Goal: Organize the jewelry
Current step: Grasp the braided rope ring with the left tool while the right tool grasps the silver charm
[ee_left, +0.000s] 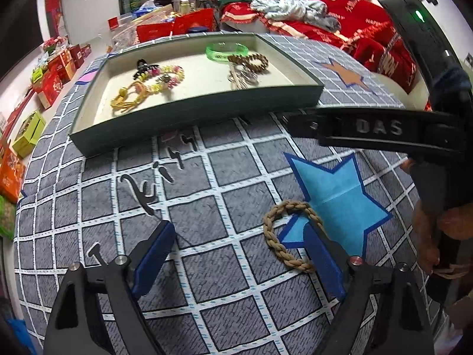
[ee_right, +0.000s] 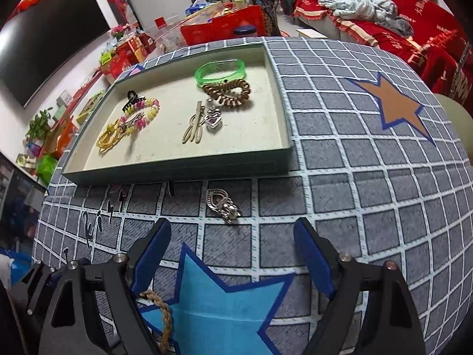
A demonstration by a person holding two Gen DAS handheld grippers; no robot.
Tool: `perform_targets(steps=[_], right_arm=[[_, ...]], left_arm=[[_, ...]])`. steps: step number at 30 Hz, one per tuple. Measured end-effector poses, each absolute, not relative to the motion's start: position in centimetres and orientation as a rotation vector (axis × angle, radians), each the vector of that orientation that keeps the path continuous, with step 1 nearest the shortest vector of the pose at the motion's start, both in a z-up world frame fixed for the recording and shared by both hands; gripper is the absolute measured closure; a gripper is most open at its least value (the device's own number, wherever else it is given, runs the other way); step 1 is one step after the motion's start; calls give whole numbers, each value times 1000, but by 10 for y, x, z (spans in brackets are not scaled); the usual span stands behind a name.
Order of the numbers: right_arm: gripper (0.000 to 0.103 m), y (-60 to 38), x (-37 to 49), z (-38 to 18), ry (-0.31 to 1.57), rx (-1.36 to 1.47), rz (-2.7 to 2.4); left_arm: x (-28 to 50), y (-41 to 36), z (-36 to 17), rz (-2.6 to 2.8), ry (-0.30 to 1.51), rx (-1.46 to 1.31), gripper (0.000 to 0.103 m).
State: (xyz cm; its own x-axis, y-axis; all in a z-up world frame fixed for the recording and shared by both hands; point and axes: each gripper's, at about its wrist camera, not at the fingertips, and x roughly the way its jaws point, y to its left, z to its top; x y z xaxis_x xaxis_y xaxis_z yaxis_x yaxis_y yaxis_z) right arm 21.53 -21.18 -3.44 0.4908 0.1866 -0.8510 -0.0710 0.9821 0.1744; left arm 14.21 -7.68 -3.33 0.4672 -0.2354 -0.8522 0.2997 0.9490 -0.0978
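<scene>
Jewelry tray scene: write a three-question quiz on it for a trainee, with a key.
1. True or false: the braided rope bracelet already lies inside the tray.
2. Multiple choice: the silver heart clip on the cloth lies (A) inside the tray, (B) on the cloth in front of the tray, ahead of the right gripper, (C) on the orange star.
3. Fill in: the left gripper has its jaws ____.

Key: 1 false, it lies on the cloth, partly on the blue star; 2 B; 3 open.
</scene>
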Motion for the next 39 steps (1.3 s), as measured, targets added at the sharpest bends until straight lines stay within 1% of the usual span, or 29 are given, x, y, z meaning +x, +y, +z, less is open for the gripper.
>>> perform_targets(steps=[1, 3, 4, 5, 8, 10, 11, 12, 13, 14, 16, 18, 19, 26, 39], right_arm=[[27, -209, 217, -35, 1048, 111, 160], [32, -205, 220, -38, 1051, 87, 163], [33, -203, 221, -39, 1052, 76, 162], [34, -201, 222, -39, 1045, 58, 156], [40, -194, 223, -40, 1038, 16, 155], [52, -189, 222, -40, 1032, -23, 149], [56, -187, 222, -40, 1029, -44, 142], [66, -185, 221, -39, 1026, -61, 136], [79, -183, 220, -39, 1023, -73, 133], [85, -183, 219, -39, 1021, -73, 134], [86, -185, 219, -38, 1024, -60, 137], [86, -186, 217, -37, 1022, -56, 137], [86, -188, 215, -36, 1019, -51, 137], [86, -199, 206, -24, 996, 37, 137], [86, -214, 183, -3, 955, 139, 134]], left_arm=[[141, -78, -34, -333, 1034, 73, 1], [139, -82, -35, -340, 1032, 84, 1], [138, -84, -35, -342, 1030, 89, 4], [136, -86, -35, -341, 1027, 99, 10], [134, -92, -35, -351, 1017, 133, 10], [133, -94, -36, -349, 1013, 144, 11], [132, -96, -36, -347, 1006, 154, 19], [131, -97, -35, -347, 996, 168, 23], [131, -99, -34, -359, 992, 171, 33], [130, -100, -33, -369, 989, 173, 50], [128, -104, -32, -388, 976, 193, 71], [127, -104, -31, -400, 975, 195, 73], [127, -103, -31, -407, 976, 185, 79], [132, -84, -30, -452, 1015, 79, 79], [127, -66, -8, -474, 976, 60, 79]])
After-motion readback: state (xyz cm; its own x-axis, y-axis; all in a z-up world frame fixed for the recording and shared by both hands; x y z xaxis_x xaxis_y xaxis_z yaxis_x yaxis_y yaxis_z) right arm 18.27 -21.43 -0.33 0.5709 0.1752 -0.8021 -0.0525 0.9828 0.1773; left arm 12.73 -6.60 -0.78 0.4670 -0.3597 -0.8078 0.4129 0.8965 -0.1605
